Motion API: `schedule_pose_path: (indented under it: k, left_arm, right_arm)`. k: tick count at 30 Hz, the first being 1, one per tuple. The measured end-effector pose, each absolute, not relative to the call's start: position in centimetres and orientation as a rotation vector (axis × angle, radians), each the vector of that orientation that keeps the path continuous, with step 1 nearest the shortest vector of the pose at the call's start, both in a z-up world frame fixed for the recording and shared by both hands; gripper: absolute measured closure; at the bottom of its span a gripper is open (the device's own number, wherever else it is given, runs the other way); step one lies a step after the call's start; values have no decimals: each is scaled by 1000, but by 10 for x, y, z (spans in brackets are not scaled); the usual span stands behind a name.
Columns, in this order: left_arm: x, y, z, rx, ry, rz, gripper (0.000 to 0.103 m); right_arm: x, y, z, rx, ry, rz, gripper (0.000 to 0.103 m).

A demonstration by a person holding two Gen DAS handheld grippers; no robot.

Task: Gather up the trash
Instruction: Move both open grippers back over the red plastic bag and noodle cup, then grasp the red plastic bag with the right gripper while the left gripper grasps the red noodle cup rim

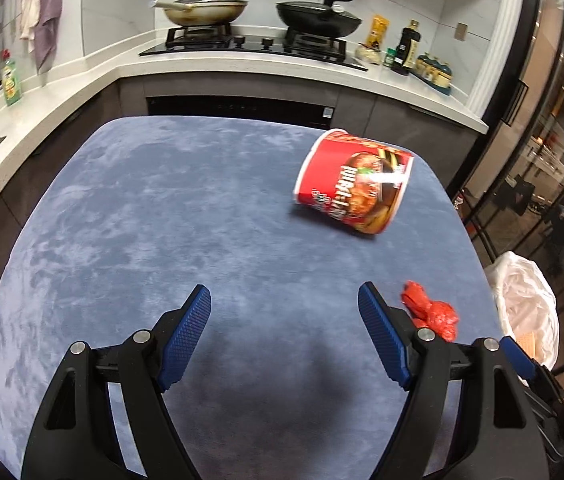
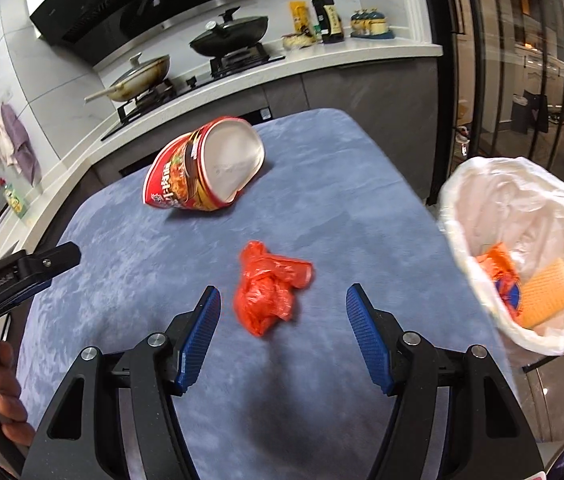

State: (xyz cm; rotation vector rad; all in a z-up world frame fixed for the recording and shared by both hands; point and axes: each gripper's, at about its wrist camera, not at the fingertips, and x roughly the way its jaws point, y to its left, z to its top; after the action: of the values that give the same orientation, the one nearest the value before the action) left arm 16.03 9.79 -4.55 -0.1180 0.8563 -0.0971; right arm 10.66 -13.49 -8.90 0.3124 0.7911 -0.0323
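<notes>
Beside blue table [image 2: 321, 184], lined bin [image 2: 481, 184] holds wrappers [image 2: 537, 296]; both tongs [image 1: 283, 312] [image 2: 282, 320] released.

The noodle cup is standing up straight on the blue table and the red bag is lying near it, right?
Not quite. The noodle cup is not standing up: it lies tipped on its side, its open white inside facing the camera in the right wrist view. The rest holds: it is on the blue table, and the red bag lies near it, closer to the right gripper.
</notes>
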Motion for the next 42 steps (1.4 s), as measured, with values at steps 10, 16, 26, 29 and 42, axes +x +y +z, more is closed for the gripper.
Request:
schedule_pose_path:
  k: [10, 16, 26, 29, 42]
  left_arm:
    - [172, 100, -53, -116, 863, -102, 29]
    - [180, 83, -53, -80, 846, -122, 22]
    - [200, 41, -48, -47, 829, -173, 22]
    - [209, 27, -48, -33, 823, -185, 21]
    - [256, -25, -60, 30, 788, -175, 35]
  right_arm:
    - [138, -124, -112, 307, 844, -19, 42]
    - [149, -123, -125, 303, 876, -22, 61]
    - [147, -137, -115, 302, 833, -28, 76]
    - [147, -149, -108, 327, 814, -35, 76]
    - [153, -191, -102, 415, 776, -70, 76]
